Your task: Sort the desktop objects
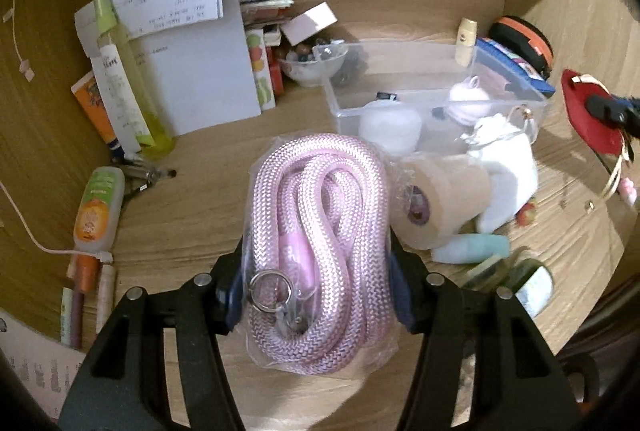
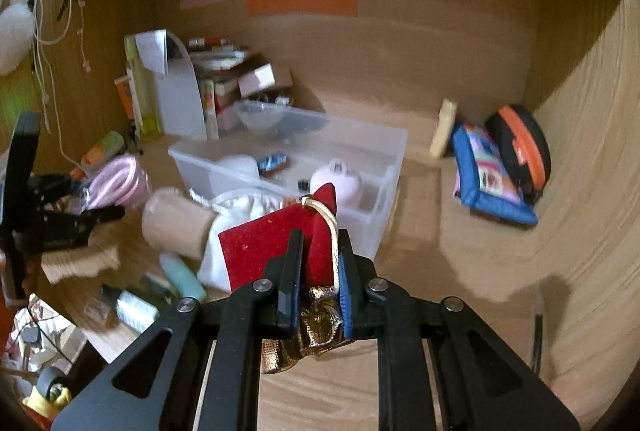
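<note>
A: What has the left claw got?

B: It is clamped on the coiled pink braided rope in clear plastic wrap, held above the wooden bench.

A: And the right claw?

B: Pressed together on a red velvet pouch with gold cord, just before the clear plastic bin.

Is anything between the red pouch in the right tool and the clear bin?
Nothing solid blocks it. The red pouch hangs in the right tool above the white cloth bag, just short of the clear bin, whose top is open.
</note>
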